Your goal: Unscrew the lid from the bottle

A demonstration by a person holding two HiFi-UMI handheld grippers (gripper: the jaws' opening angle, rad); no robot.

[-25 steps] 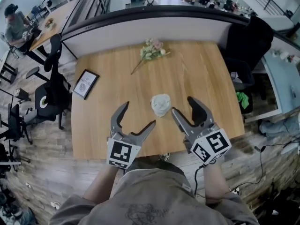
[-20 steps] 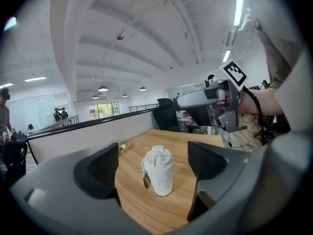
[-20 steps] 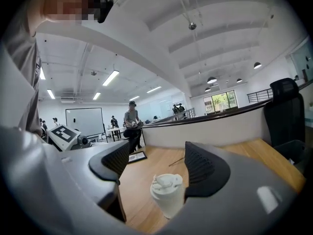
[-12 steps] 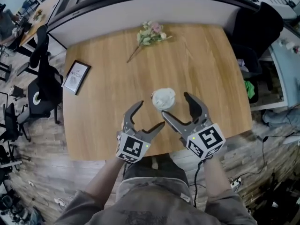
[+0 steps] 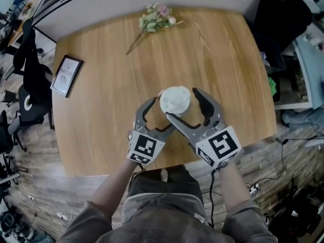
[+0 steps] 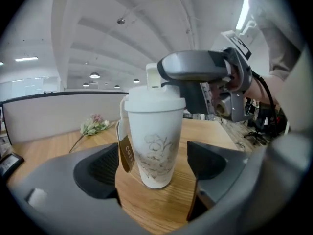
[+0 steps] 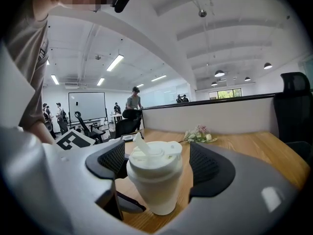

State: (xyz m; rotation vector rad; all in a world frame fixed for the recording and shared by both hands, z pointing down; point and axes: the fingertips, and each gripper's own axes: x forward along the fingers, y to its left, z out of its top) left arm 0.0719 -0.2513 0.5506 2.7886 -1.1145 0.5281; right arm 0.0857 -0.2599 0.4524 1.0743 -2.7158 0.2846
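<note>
A white bottle (image 5: 175, 100) with a white flip-spout lid (image 7: 155, 156) stands upright on the wooden table (image 5: 101, 110), near its front edge. It carries a faint flower print and a brown tag (image 6: 125, 152). My left gripper (image 5: 159, 116) is open, and the bottle's lower body (image 6: 154, 146) stands between its pads without touching them. My right gripper (image 5: 185, 105) is open too and straddles the bottle at lid height; its pads (image 7: 205, 164) stay clear of the lid. In the left gripper view the right gripper (image 6: 195, 71) crosses behind the lid.
A small bunch of flowers (image 5: 154, 18) lies at the table's far side. A framed picture (image 5: 66, 75) lies near the left edge. Black office chairs (image 5: 28, 103) stand to the left of the table and dark furniture (image 5: 283, 29) to the right. Cables (image 5: 298, 161) trail on the floor.
Both grippers have moved forward from short of the bottle to either side of it. The right gripper's jaws have spread wider. The bottle has not moved on the table.
</note>
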